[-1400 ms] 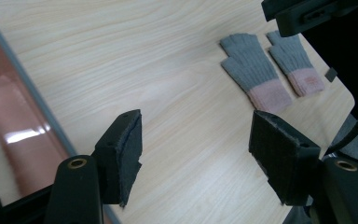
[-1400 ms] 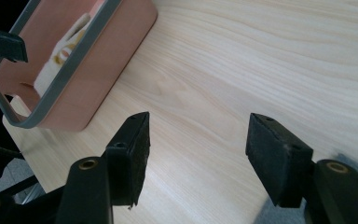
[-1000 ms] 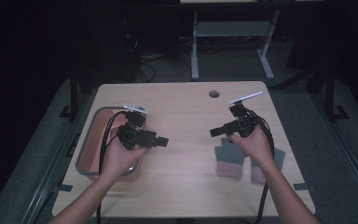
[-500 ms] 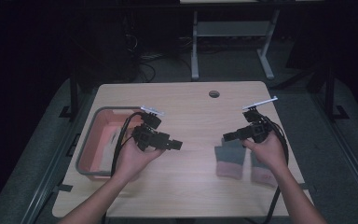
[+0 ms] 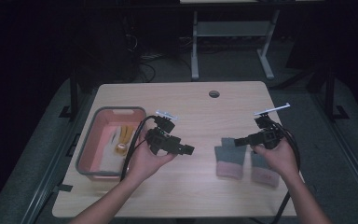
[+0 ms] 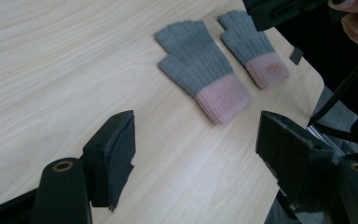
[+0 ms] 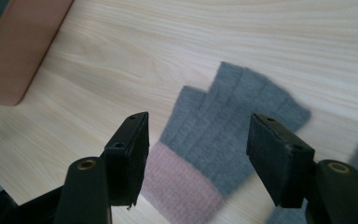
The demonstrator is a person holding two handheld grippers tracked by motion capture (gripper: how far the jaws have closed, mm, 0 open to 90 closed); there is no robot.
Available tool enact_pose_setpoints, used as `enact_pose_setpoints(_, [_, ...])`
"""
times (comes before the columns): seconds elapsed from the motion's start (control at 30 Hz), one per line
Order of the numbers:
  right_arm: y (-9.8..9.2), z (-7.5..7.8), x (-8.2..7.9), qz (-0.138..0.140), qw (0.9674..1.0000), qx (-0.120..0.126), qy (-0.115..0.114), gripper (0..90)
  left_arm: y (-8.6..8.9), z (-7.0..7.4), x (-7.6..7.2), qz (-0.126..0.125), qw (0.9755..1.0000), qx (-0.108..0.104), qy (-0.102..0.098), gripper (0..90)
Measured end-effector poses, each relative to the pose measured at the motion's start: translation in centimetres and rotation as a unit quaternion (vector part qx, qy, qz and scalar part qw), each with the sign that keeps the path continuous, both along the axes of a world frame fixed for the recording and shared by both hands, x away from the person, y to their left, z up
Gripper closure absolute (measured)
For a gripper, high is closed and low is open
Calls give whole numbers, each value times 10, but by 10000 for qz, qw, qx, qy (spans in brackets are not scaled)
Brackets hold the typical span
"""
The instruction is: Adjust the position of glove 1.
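Two grey fingerless gloves with pink cuffs lie side by side on the right half of the wooden table (image 5: pixel 186 100). The left glove (image 5: pixel 230 161) (image 6: pixel 200 70) (image 7: pixel 228 135) lies flat with its fingers pointing away from me. The right glove (image 5: pixel 261 171) (image 6: pixel 256 46) is partly under my right hand. My right gripper (image 5: pixel 227 141) (image 7: pixel 196 126) hovers open just over the left glove's fingers, pointing left. My left gripper (image 5: pixel 188 150) (image 6: pixel 196 126) points right toward the gloves from the table's middle. Its jaws have just been opening, with nothing between them.
A pink bin with a grey rim (image 5: pixel 116 110) (image 7: pixel 14 46) stands at the table's left and holds a yellow item (image 5: pixel 123 135) and something white. A cable hole (image 5: pixel 214 94) sits near the far edge. The right glove lies close to the table's right edge.
Both hands moved to the right and slightly nearer me. The left gripper left the bin's side for the table's middle. The right gripper came down over the gloves.
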State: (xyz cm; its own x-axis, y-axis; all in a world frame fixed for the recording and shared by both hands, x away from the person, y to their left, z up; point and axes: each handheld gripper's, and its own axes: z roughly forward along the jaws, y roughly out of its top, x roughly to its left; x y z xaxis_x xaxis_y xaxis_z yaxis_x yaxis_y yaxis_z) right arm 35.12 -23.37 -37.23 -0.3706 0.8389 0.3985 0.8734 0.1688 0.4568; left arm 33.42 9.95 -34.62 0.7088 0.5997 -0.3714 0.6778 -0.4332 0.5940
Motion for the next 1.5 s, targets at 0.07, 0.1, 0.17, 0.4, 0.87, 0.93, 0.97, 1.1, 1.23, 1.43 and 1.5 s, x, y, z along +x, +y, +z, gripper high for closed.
enact_pose_setpoints(0.07, [-4, -2, -3, -41, 10000, -53, 1, 387, -3, -2, 0, -30, 10000, 3, 14, 280])
enact_pose_setpoints(0.1, [-6, -3, -4, -56, 9999, -82, 8, 385, -5, -2, -1, -52, 10000, 23, 11, 280])
enact_pose_setpoints(0.17, [-10, -5, -6, -111, 9999, -103, 51, 385, -8, -4, -1, -74, 10000, 13, 13, 274])
enact_pose_setpoints(0.4, [-24, -12, -14, -225, 9995, -161, 158, 384, -20, -8, -5, -190, 9998, 20, 33, 261])
enact_pose_setpoints(0.87, [-44, -20, -27, -414, 9985, -325, 177, 385, -41, -16, -8, -317, 9995, 29, 33, 243])
enact_pose_setpoints(0.93, [-46, -22, -29, -453, 9981, -362, 189, 387, -44, -18, -9, -350, 9994, 37, 36, 243])
enact_pose_setpoints(0.97, [-48, -23, -30, -448, 9980, -393, 192, 387, -45, -18, -10, -364, 9993, 42, 33, 242])
enact_pose_setpoints(1.1, [-52, -28, -34, -488, 9972, -516, 244, 392, -51, -21, -12, -462, 9989, 72, 86, 258])
enact_pose_setpoints(1.23, [-58, -35, -36, -540, 9963, -614, 264, 402, -56, -22, -13, -497, 9987, 86, 71, 256])
enact_pose_setpoints(1.43, [-65, -43, -37, -582, 9948, -766, 342, 420, -63, -26, -13, -520, 9986, 49, 80, 254])
enact_pose_setpoints(1.5, [-66, -46, -37, -609, 9939, -829, 389, 428, -65, -28, -13, -540, 9985, 73, 88, 254])
